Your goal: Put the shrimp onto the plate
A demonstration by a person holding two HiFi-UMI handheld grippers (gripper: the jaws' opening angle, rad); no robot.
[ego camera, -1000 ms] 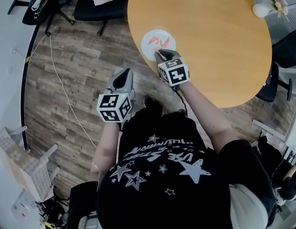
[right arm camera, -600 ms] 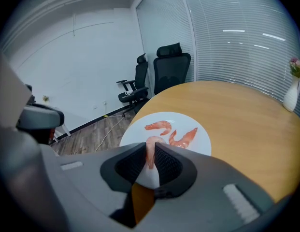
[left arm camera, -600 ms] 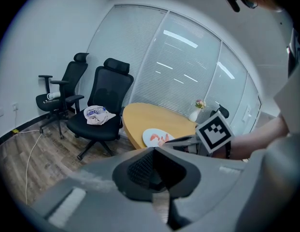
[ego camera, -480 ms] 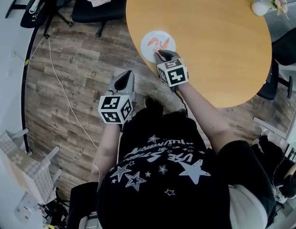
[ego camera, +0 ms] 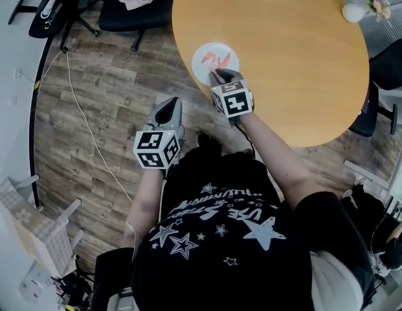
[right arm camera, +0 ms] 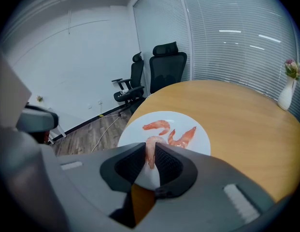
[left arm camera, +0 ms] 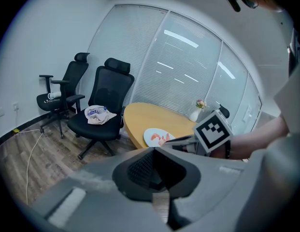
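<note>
A white plate (ego camera: 214, 48) lies near the edge of the round wooden table (ego camera: 298, 57), with two pink shrimp (ego camera: 208, 58) on it. In the right gripper view the two shrimp (right arm camera: 157, 125) (right arm camera: 184, 136) lie side by side on the plate (right arm camera: 200, 140). My right gripper (ego camera: 219, 76) is at the plate's near rim, shut on a third shrimp (right arm camera: 150, 151) that sticks up between its jaws (right arm camera: 150, 161). My left gripper (ego camera: 167, 111) hangs off the table over the floor, shut and holding nothing (left arm camera: 153, 170).
A small white vase with flowers (ego camera: 357, 10) stands at the table's far right edge. Black office chairs (ego camera: 133, 5) stand beyond the table on the left, one with a cloth on its seat. A white cable (ego camera: 78, 102) runs over the wood floor.
The right gripper has edged slightly left at the plate's near rim, still holding the shrimp. The left gripper has barely moved.
</note>
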